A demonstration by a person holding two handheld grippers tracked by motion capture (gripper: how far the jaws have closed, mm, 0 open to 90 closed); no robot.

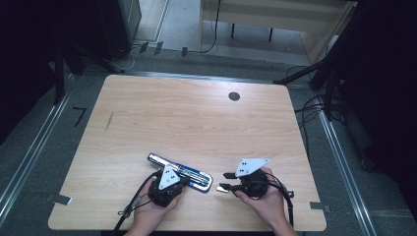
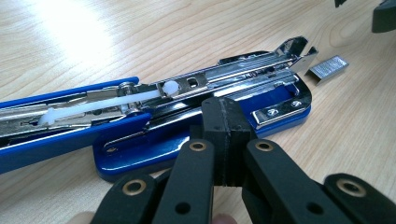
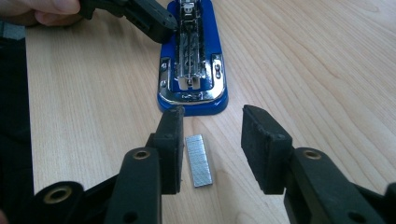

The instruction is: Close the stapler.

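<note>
Pressing my left gripper [image 2: 223, 140], jaws together, on the opened blue-and-chrome stapler [image 2: 196, 100]; right gripper [image 3: 212, 140] spread, straddling the silver staple strip [image 3: 198, 159] untouched; stapler's rear cut off.

Overhead light is falling brightly on the pale surface [image 1: 196, 118] while its surroundings are sinking into darkness. Glare is washing out the wood in the left gripper view, chrome is glinting, and the near jaws are blurring slightly.

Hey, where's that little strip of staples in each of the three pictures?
High view: staples low centre, just ahead of the right gripper.
Left gripper view: upper right.
Right gripper view: low centre, lying between the open jaws.
Shared landmark: the blue stapler beside it.
</note>
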